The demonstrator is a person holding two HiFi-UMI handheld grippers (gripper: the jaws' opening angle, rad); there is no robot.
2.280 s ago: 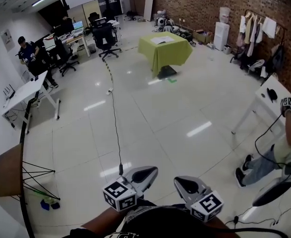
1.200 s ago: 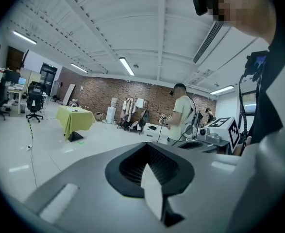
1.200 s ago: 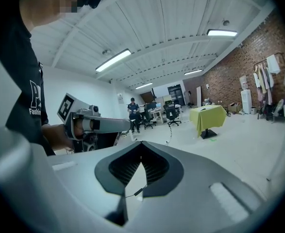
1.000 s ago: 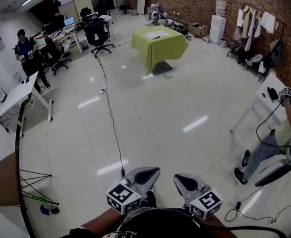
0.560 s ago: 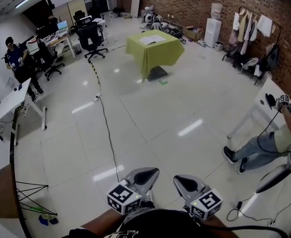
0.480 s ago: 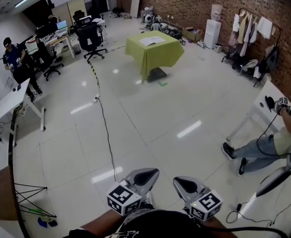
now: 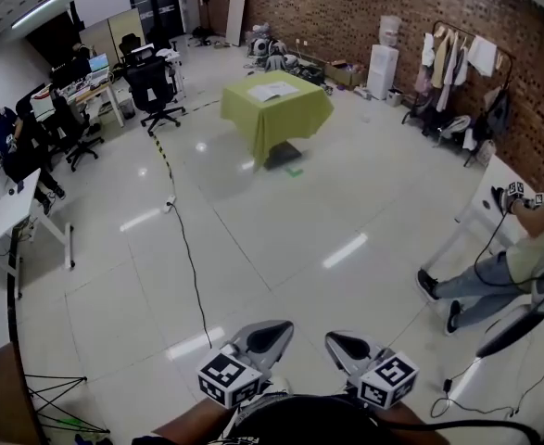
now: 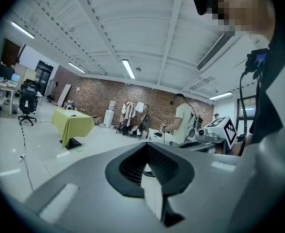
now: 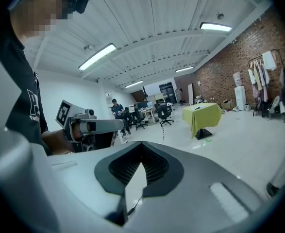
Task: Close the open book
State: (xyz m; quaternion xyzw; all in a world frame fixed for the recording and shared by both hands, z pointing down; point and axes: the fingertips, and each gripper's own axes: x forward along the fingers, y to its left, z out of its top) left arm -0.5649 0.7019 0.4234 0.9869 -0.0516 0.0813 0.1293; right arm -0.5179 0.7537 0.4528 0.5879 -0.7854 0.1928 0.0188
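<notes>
Book (image 7: 273, 91), seemingly open and showing as a pale flat shape, is lying on top of a table draped in a green cloth (image 7: 281, 123), far ahead of both grippers and well out of reach. The left gripper (image 7: 270, 334) and right gripper (image 7: 344, 343) are being held side by side, low and close to the person's body. Both are pointing across an open tiled floor, each with its jaws clenched together on nothing.

The approach is looking like the step in hand. A black cable (image 7: 183, 248) is trailing along the floor ahead and to the left of the left gripper, risking a trip. Once there, clenched jaws pushing at a page could crease it, or drag the loose cloth and slide the book.
</notes>
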